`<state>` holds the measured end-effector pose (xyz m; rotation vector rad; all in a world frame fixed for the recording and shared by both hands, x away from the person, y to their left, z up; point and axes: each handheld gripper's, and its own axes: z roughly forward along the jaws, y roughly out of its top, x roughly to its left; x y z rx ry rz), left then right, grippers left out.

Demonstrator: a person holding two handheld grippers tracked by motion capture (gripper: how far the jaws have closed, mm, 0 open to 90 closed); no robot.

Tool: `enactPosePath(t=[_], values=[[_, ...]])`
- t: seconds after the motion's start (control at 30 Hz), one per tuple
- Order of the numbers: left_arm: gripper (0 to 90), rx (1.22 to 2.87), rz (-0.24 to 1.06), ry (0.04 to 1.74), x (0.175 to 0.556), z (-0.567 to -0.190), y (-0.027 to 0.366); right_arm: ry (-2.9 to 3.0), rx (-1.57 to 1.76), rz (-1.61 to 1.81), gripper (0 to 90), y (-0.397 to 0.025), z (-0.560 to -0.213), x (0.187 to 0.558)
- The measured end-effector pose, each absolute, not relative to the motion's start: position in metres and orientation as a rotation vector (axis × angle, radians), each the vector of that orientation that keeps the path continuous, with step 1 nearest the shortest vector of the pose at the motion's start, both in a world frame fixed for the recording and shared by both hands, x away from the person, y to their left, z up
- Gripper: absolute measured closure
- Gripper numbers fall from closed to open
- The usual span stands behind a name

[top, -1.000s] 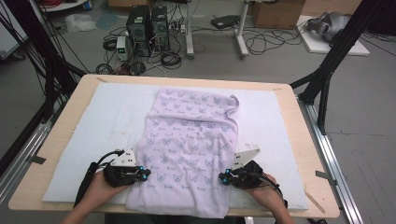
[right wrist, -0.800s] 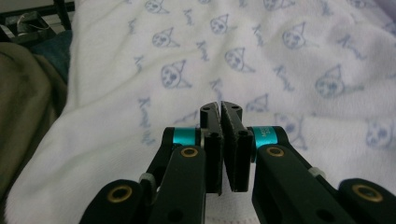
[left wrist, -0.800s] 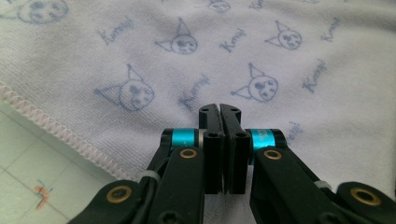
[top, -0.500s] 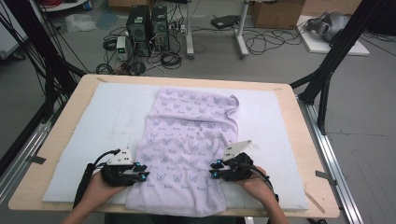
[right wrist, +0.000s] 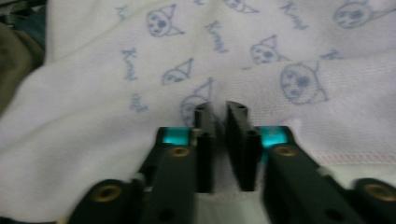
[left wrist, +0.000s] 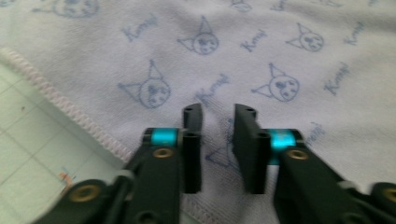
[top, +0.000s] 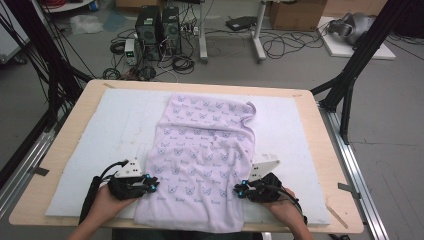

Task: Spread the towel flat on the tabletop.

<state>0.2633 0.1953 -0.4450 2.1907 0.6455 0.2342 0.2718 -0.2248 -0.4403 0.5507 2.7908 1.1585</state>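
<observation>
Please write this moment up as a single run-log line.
item: lilac cat-print cotton towel flat on white foam mat | left gripper: open over left hem | right gripper: narrow gap, grip unclear

Lavender towel (top: 202, 160), printed all over with small blue cat-face motifs and script lettering, stitched hem along the edges. Lies spread lengthwise on the white pad of the bench, mostly flat, mild wrinkles mid-cloth, far right corner curled, near edge reaching the pad's front edge.

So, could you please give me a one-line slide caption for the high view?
Two handheld grippers, left and right, at opposite side edges of a lilac printed towel spread on a white mat.
</observation>
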Motion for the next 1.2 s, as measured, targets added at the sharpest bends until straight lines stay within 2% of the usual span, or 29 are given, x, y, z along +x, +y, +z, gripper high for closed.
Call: enactPosePath(t=[0.2, 0.4, 0.5, 0.57, 0.6, 0.67, 0.73, 0.93, 1.03, 1.07, 1.13, 1.17, 1.2], values=[[87.7, 2.209, 0.228, 0.643, 0.252, -0.440, 0.199, 2.808, 0.477, 1.148, 87.2, -0.224, -0.433, 0.258], [87.8, 2.178, 0.249, 0.632, 0.223, -0.428, 0.211, 2.781, 0.463, 1.160, 87.3, -0.233, -0.422, 0.233], [87.5, 2.144, 0.265, 0.604, 0.205, -0.420, 0.215, 2.776, 0.442, 1.284, 87.3, -0.237, -0.415, 0.219], [82.3, 2.114, 0.253, 0.579, 0.199, -0.415, 0.216, 2.755, 0.401, 1.375, 87.0, -0.238, -0.407, 0.210], [74.4, 2.106, 0.259, 0.576, 0.198, -0.413, 0.215, 2.735, 0.384, 1.424, 86.2, -0.239, -0.401, 0.207], [67.5, 2.114, 0.290, 0.566, 0.203, -0.411, 0.213, 2.703, 0.386, 1.422, 78.9, -0.240, -0.393, 0.209], [64.2, 2.119, 0.287, 0.567, 0.214, -0.413, 0.210, 2.686, 0.408, 1.373, 72.4, -0.238, -0.391, 0.218], [61.9, 2.192, 0.261, 0.604, 0.256, -0.435, 0.194, 2.740, 0.466, 1.198, 63.6, -0.218, -0.420, 0.257], [64.7, 2.215, 0.190, 0.597, 0.269, -0.443, 0.189, 2.768, 0.483, 1.112, 63.7, -0.211, -0.435, 0.271], [68.7, 2.207, 0.169, 0.588, 0.269, -0.443, 0.189, 2.781, 0.498, 1.098, 64.1, -0.210, -0.439, 0.275], [81.7, 2.217, 0.159, 0.559, 0.267, -0.442, 0.189, 2.778, 0.523, 1.126, 69.0, -0.210, -0.440, 0.278], [84.7, 2.216, 0.159, 0.563, 0.266, -0.442, 0.190, 2.785, 0.503, 1.131, 76.3, -0.210, -0.440, 0.277], [85.5, 2.212, 0.157, 0.571, 0.264, -0.441, 0.191, 2.792, 0.493, 1.135, 79.7, -0.209, -0.440, 0.275]])
